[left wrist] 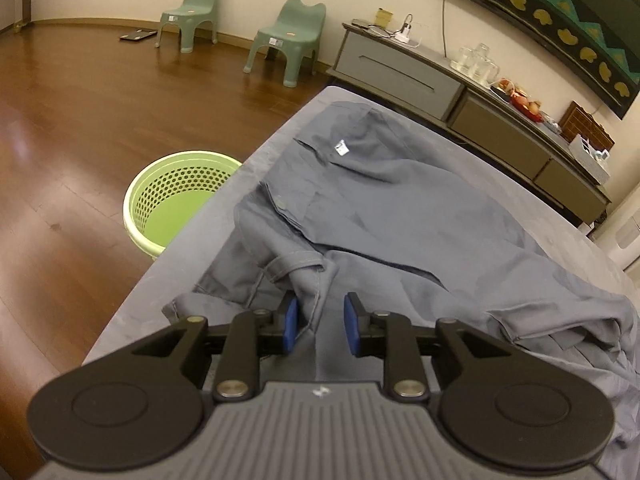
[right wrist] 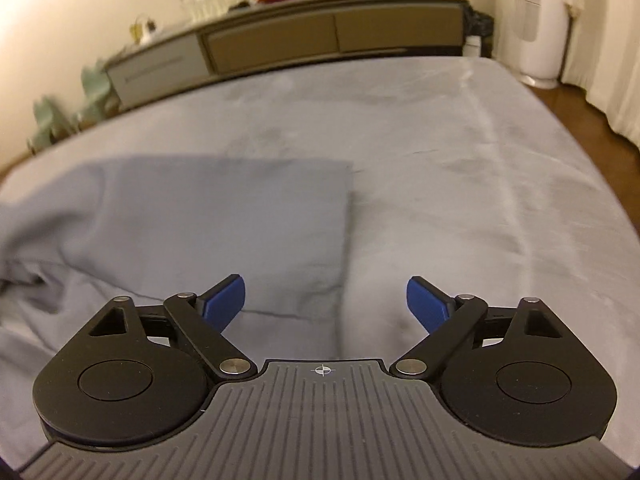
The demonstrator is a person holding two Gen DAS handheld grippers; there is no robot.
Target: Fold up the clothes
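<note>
Bare bed [right wrist: 460, 152] lies open right of the shirt [right wrist: 208, 216]; a basket [left wrist: 176, 196] stands against its left edge.

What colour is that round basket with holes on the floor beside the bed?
Light green. The basket shows best in the left wrist view.

A green perforated laundry basket [left wrist: 176, 200] is seen on the wooden floor [left wrist: 72, 120] beside the bed's [right wrist: 460, 168] left edge, two green plastic chairs [left wrist: 286, 40] against the far wall, and glass jars [left wrist: 478, 64] on the long sideboard [left wrist: 400, 76].
</note>
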